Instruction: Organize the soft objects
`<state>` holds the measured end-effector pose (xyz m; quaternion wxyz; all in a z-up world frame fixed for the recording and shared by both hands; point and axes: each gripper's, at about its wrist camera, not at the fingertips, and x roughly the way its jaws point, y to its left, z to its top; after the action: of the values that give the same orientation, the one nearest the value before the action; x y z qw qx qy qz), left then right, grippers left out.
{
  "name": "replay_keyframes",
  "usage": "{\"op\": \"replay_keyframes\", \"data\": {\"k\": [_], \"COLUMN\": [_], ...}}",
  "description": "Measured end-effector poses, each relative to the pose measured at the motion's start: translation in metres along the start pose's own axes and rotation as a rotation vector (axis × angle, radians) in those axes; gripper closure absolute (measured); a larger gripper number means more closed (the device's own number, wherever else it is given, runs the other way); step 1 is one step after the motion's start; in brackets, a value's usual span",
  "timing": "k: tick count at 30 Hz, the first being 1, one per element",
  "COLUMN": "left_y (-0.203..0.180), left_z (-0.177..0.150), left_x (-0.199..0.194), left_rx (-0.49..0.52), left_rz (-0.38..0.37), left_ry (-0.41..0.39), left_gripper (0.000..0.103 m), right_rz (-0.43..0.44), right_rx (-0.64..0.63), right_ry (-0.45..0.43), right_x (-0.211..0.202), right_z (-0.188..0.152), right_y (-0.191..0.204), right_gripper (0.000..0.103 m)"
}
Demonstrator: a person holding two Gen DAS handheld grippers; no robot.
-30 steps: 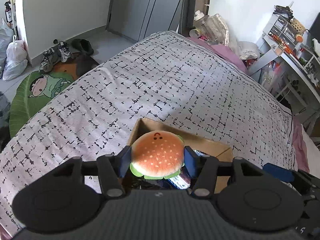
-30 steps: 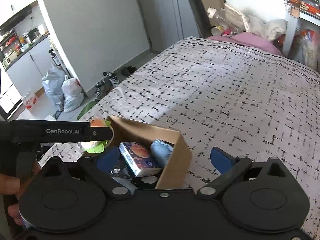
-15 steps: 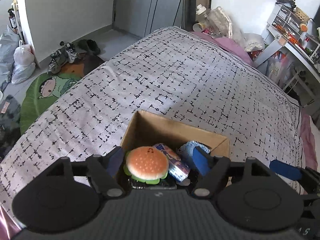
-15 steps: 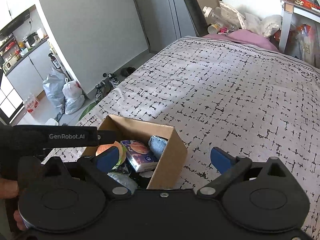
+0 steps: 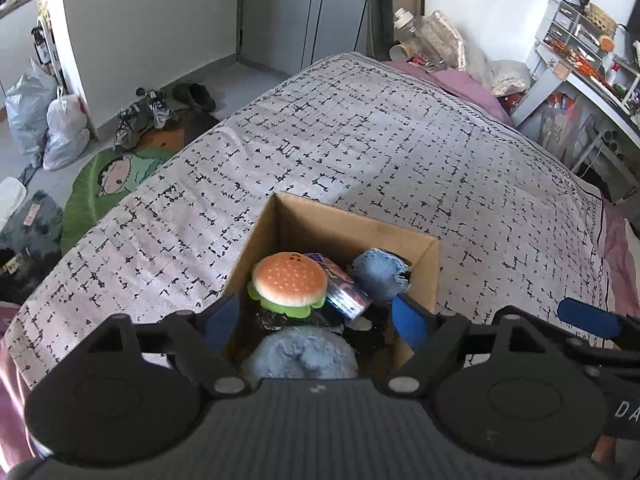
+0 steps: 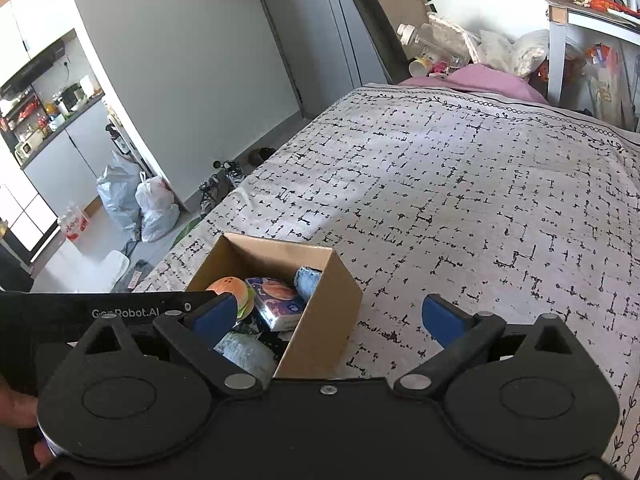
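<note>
Your burger plush sits in the box; both grippers (left, right) gape empty; the bedspread seemingly holds nothing more.

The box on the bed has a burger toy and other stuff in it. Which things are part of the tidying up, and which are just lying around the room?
Part of the tidying:
cardboard box
burger plush
blue fuzzy toy
tissue pack
left gripper, open
right gripper, open

Just lying around:
shoes
plastic bags
cartoon floor mat
bottles and jars
</note>
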<state>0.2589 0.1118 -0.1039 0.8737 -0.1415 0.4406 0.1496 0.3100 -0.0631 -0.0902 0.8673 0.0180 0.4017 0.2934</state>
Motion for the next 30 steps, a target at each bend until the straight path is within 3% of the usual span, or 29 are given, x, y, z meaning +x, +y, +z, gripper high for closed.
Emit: {"op": "replay_keyframes", "data": {"k": [7,21,30], "left_y": [-0.017,-0.027,-0.029], "left_z": [-0.011,-0.042,-0.058], "left_x": [-0.02,-0.059,-0.086], "left_rx": [0.017,0.01,0.031], "left_rz": [0.008,0.027,0.014], "left_ry": [-0.022,-0.053,-0.08], "left_gripper": [0.013,0.011,0.001], "right_rz": [0.006,-0.011,-0.022], "right_rx": [0.021,0.059,0.079], "right_ry": [-0.019,-0.068,-0.102], "right_x": [-0.018,-0.065,-0.091], "right_z": [-0.008,-0.025,-0.04], "right_y": [-0.013,-0.045,-0.057], "right_gripper": [0.0,0.0,0.0]}}
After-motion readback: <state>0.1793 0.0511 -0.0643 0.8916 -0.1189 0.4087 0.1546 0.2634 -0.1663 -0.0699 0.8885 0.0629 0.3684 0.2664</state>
